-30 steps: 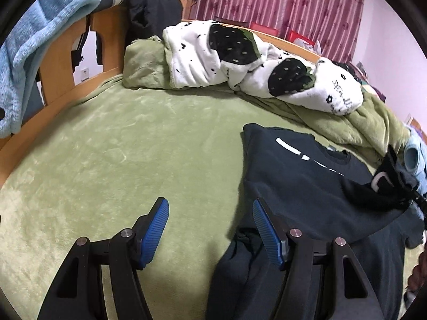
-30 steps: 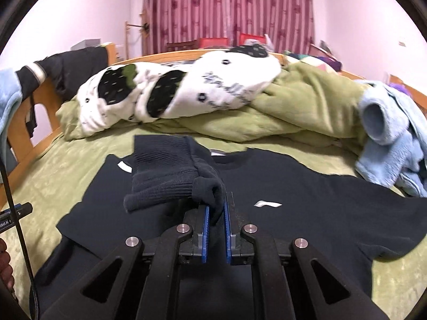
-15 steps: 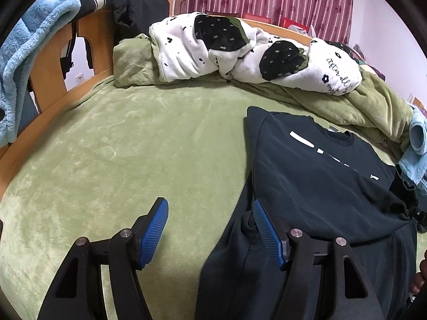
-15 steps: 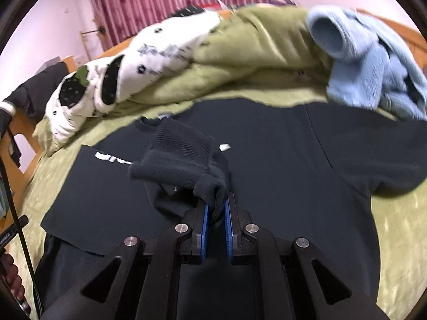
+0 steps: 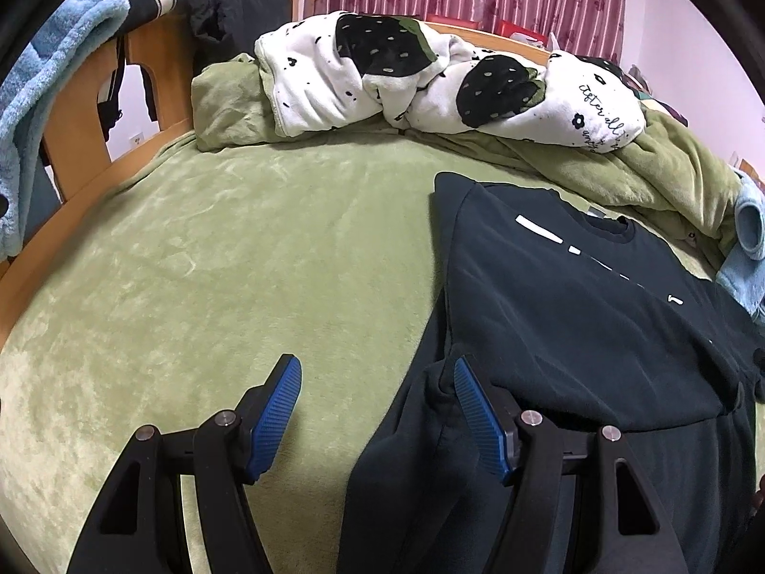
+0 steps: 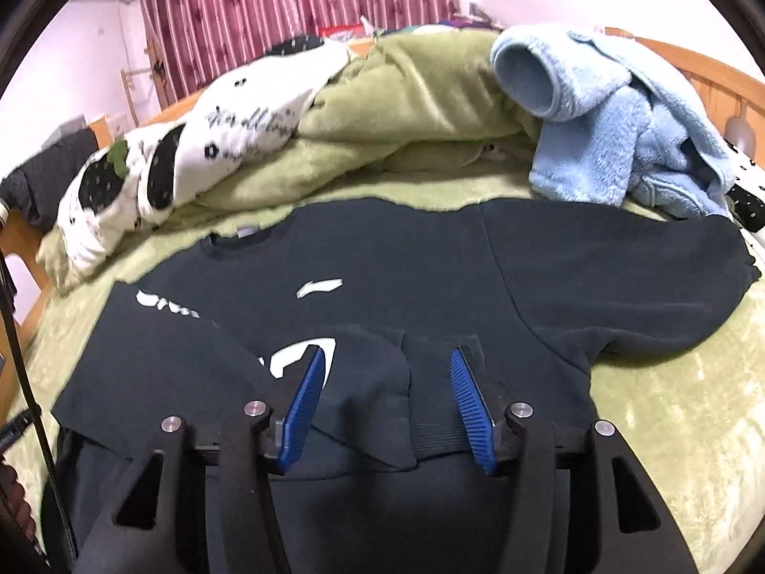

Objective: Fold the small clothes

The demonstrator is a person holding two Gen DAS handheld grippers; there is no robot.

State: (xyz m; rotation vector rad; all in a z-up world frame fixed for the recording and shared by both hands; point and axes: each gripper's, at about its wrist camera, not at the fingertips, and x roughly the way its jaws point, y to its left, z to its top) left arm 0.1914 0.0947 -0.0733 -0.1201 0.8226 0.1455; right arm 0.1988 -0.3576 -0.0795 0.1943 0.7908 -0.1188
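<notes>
Now we hold both grippers open and empty, the right gripper (image 6: 387, 397) straddling the folded cuff (image 6: 406, 411) at lower centre of the dark sweatshirt (image 6: 430, 258), nearer than the left gripper (image 5: 377, 411), which sits over its lower-frame edge.

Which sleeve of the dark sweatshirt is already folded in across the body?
The sleeve with the ribbed cuff, lying across the sweatshirt between the open right gripper fingers. The other sleeve is spread out toward the light blue fleece.

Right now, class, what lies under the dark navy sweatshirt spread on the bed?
The dark navy sweatshirt lies on a green plush blanket, visible all round it. Anything else beneath is covered.
</notes>
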